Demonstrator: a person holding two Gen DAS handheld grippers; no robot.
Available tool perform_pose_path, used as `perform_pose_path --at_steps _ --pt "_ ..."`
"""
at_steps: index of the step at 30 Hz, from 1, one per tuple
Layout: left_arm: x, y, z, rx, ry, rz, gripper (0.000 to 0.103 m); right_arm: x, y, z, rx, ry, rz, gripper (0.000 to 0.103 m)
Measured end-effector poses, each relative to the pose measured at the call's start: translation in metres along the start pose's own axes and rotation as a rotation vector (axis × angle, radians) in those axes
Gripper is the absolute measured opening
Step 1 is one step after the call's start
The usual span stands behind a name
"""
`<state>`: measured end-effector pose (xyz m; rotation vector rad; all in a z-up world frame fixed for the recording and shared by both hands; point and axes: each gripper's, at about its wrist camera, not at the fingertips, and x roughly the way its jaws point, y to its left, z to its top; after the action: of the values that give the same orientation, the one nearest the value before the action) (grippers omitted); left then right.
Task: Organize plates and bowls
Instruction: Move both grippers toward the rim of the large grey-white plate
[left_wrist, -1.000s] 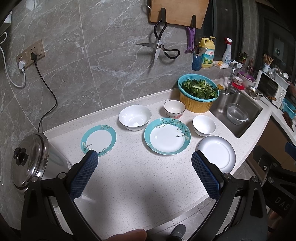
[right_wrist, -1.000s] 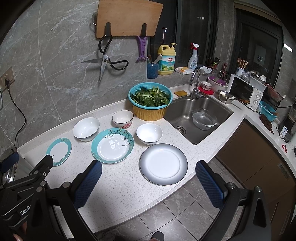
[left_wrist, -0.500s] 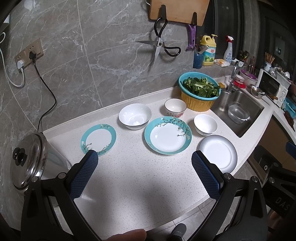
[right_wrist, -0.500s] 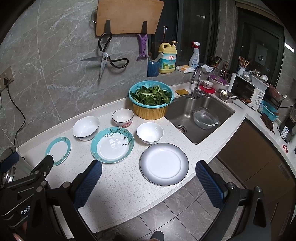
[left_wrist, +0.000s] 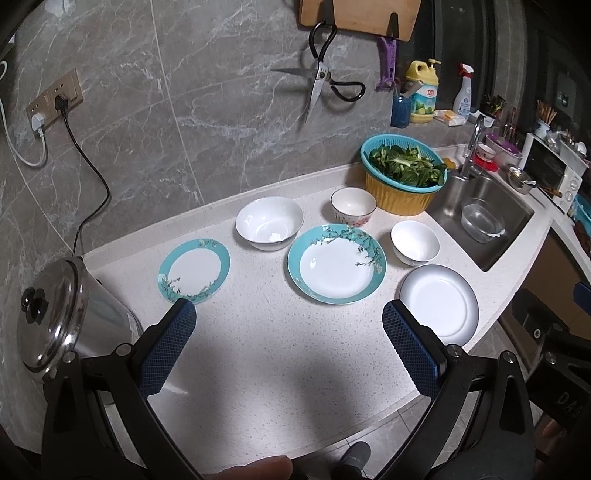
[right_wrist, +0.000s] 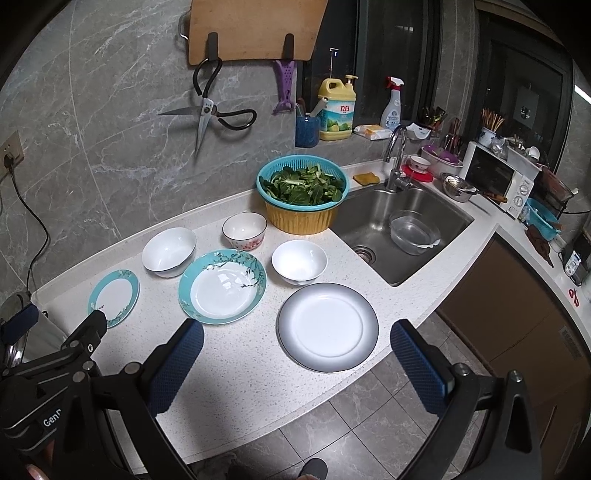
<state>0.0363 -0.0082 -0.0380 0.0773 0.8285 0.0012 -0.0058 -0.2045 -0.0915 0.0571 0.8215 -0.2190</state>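
On the white counter lie a small teal-rimmed plate (left_wrist: 194, 270) (right_wrist: 113, 297), a large teal floral plate (left_wrist: 336, 264) (right_wrist: 222, 286) and a grey-rimmed white plate (left_wrist: 438, 304) (right_wrist: 327, 326). Behind them stand a big white bowl (left_wrist: 269, 228) (right_wrist: 169, 251), a flower-patterned bowl (left_wrist: 353, 206) (right_wrist: 244, 230) and a small white bowl (left_wrist: 415, 242) (right_wrist: 299, 261). My left gripper (left_wrist: 289, 321) hangs open over the counter's front, nearer than the teal plates. My right gripper (right_wrist: 296, 346) is open too, with the grey-rimmed plate seen between its fingers, well below them.
A steel pot with lid (left_wrist: 55, 317) stands at the counter's left end. A teal colander of greens (left_wrist: 402, 177) (right_wrist: 303, 192) sits beside the sink (right_wrist: 402, 229), which holds a clear bowl (right_wrist: 415, 230). Scissors (right_wrist: 207, 110) hang on the wall. Tiled floor lies below the counter's front edge.
Both views have shifted slightly, with the dishes sitting a little lower in frame. No dish has moved and both grippers stay open.
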Motion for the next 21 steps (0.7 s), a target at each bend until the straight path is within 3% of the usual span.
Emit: perform_pose_path --at_steps 11,21 --pt "0.057 -0.069 -0.023 -0.029 0.113 0.026 0.103 0.036 -0.059 0.005 -0.015 0.069 0.016 0.103" --pt "0.066 -0.117 -0.028 -0.065 0.111 0.072 0.103 0.058 -0.107 0.011 -0.018 0.089 0.045 0.103"
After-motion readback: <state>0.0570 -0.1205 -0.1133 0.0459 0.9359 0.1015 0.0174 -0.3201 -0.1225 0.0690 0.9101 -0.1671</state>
